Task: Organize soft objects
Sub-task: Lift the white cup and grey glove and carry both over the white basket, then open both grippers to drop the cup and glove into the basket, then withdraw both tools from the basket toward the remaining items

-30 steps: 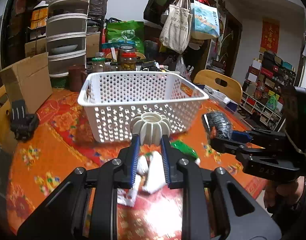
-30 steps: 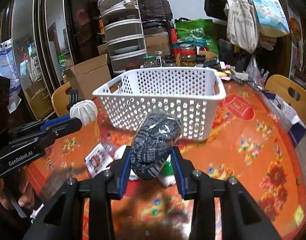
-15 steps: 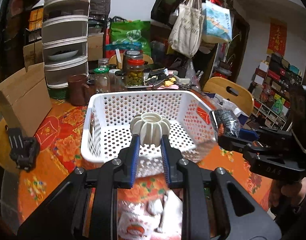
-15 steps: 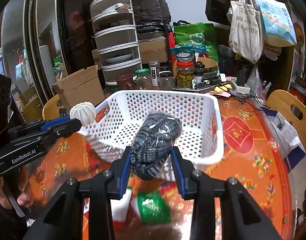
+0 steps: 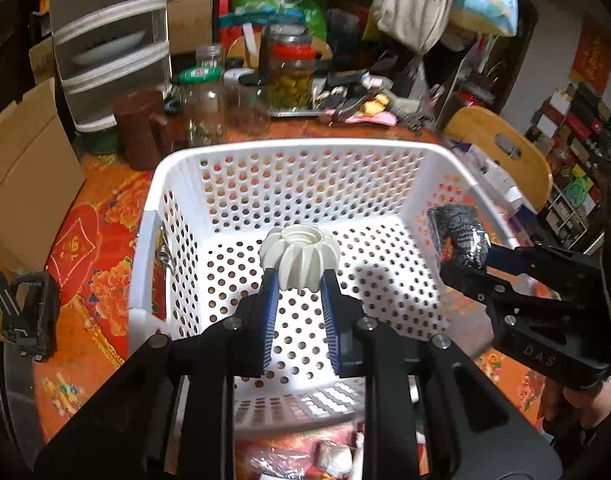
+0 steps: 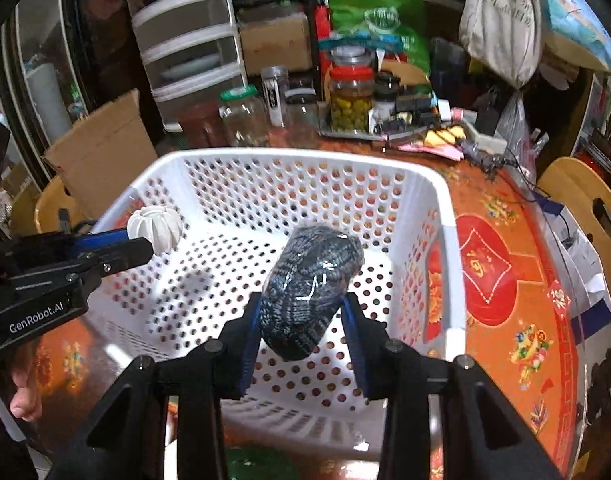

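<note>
A white perforated basket [image 5: 157, 184] [image 6: 449, 216] stands on the orange table; nothing lies on its floor. My left gripper [image 5: 299, 280] is shut on a white ribbed soft ball [image 5: 300, 254] and holds it above the basket's floor; the ball also shows in the right wrist view [image 6: 155, 228]. My right gripper [image 6: 303, 308] is shut on a grey knitted bundle wrapped in plastic [image 6: 311, 288], held over the basket's right half. The bundle also shows in the left wrist view [image 5: 459, 236] over the basket's right rim.
Glass jars [image 5: 291, 68] [image 6: 349, 96], a brown cup [image 5: 139, 136], a cardboard box [image 5: 21, 172] and stacked drawers [image 5: 109, 44] stand behind the basket. A black clip [image 5: 23, 312] lies at the left. Packets [image 5: 301, 458] lie before the basket. A wooden chair [image 6: 585, 204] stands at the right.
Both grippers moved up and forward from in front of the basket to over its inside, each keeping its object. The packets on the table slid below the views.
</note>
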A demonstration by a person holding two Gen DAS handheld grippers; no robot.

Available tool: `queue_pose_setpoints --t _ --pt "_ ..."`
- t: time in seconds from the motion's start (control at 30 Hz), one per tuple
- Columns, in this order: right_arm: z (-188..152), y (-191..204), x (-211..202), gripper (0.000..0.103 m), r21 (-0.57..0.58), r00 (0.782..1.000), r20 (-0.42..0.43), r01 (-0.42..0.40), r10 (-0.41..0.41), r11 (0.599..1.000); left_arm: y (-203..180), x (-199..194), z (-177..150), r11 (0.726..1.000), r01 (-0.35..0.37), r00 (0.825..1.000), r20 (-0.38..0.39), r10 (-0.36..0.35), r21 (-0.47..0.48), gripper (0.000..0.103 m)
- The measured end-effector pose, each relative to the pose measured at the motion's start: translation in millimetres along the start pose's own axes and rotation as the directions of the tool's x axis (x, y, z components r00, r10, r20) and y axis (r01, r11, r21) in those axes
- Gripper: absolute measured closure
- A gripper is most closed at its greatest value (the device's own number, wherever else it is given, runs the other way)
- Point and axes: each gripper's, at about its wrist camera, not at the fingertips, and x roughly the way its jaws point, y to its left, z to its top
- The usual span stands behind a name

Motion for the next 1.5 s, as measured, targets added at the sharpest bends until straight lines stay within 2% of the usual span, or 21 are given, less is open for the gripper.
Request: queue_pose_setpoints --t 0.3,0.57,0.63,0.67,0.7,0.73,0.77,0.87,1.0,1.1,1.2,1.27,1.37,1.4,1.5 --pt "5 1 31 0.065 -0.031 0.997 -0.074 0.02 -0.022 0.999 11 38 1 1.0 -0.018 0.997 -0.072 0.016 -0.025 0.083" --pt "6 2 31 0.062 -0.014 0.999 -0.046 0.023 -0.023 1.0 21 41 -4 0.998 -0.023 0.998 -0.063 0.02 -0.053 0.082" --pt "7 1 27 0.054 -0.009 0.999 -0.037 0.008 -0.008 1.0 20 36 -4 0.998 -0.021 0.999 -0.043 0.018 -0.053 0.071" --pt "7 3 26 0.051 -0.014 0.999 -0.033 0.001 -0.001 1.0 19 34 -4 0.998 -0.023 0.999 -0.037 0.021 -0.051 0.059" --pt "7 5 24 0.043 -0.021 0.999 -0.033 -0.005 0.004 1.0 16 31 -3 0.998 -0.032 0.999 -0.025 0.031 -0.045 0.048" --pt "8 7 22 0.031 -0.028 1.0 -0.029 0.001 -0.002 1.0 15 29 -3 0.999 -0.038 0.999 -0.017 0.037 -0.039 0.045" --pt "8 9 20 0.026 -0.032 1.0 -0.023 0.01 -0.01 0.999 12 27 -3 0.999 -0.044 0.999 -0.01 0.043 -0.03 0.04" --pt "8 7 13 0.023 -0.019 1.0 -0.009 0.005 -0.005 1.0 8 18 -4 0.999 -0.05 0.999 0.002 0.05 -0.017 0.037" --pt "5 1 -4 0.021 -0.003 1.0 0.026 -0.004 0.004 1.0 7 -4 -7 0.999 -0.045 0.998 0.048 0.045 -0.011 0.022" --pt "2 -2 -19 0.01 0.0 0.998 0.054 -0.014 0.014 1.0 6 -20 -9 0.999 -0.041 0.996 0.077 0.041 -0.003 0.015" --pt "-3 -6 -38 0.005 0.006 0.996 0.091 -0.023 0.022 1.0 6 -44 -14 0.999 -0.043 0.993 0.111 0.043 -0.001 0.015" --pt "-10 -10 -55 0.004 0.019 0.991 0.13 -0.037 0.035 0.999 8 -67 -21 0.999 -0.035 0.988 0.148 0.034 0.002 0.014" --pt "-30 -11 -82 0.0 0.023 0.982 0.183 -0.059 0.054 0.998 12 -105 -42 1.0 -0.012 0.978 0.207 0.009 0.014 0.006" --pt "-40 -10 -90 0.0 0.022 0.98 0.194 -0.045 0.04 0.999 13 -121 -55 1.0 -0.01 0.972 0.235 0.004 0.023 0.003" --pt "-71 -6 -106 0.0 0.009 0.975 0.22 -0.038 0.035 0.999 15 -148 -84 0.999 -0.014 0.961 0.277 0.002 0.042 0.0"
